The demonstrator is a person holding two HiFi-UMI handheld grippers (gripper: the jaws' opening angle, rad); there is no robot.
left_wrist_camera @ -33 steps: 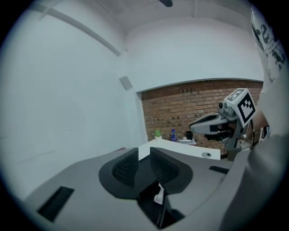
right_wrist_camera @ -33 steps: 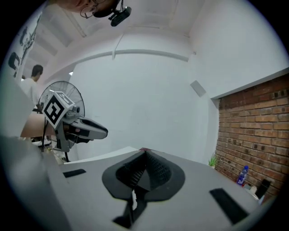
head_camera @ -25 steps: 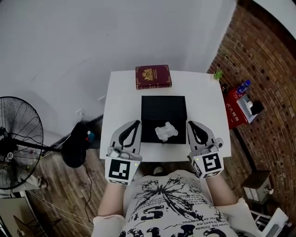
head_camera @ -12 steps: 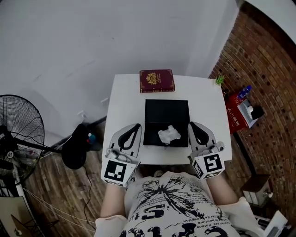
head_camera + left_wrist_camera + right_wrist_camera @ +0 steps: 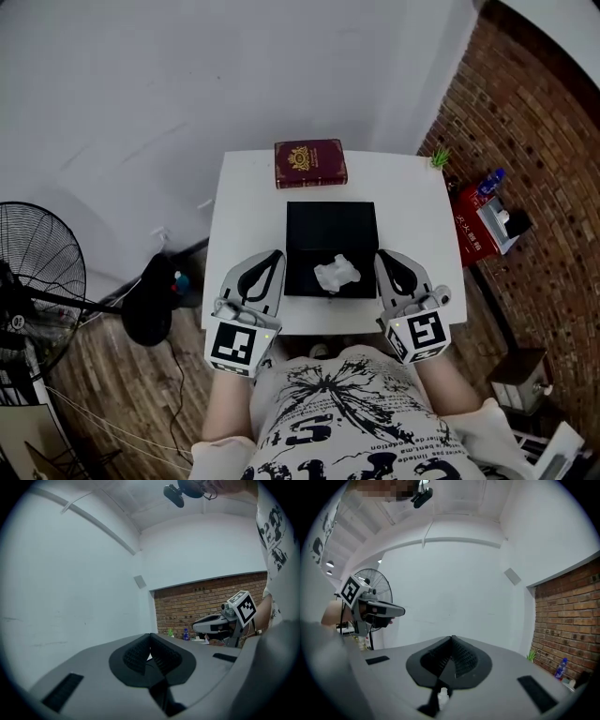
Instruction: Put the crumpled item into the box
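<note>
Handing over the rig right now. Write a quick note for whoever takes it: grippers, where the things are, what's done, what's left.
Left gripper: shut, empty, over the table's near edge, left of the black box.
Right gripper: shut, empty, right of the box.
Crumpled item: white, lying within the box's outline, near its front right; neither gripper touches it.
Red book: behind the box, not involved.
Done: the placing looks finished.
Left: from above I cannot tell whether the item sits inside the box or on a lid, so check that first.
</note>
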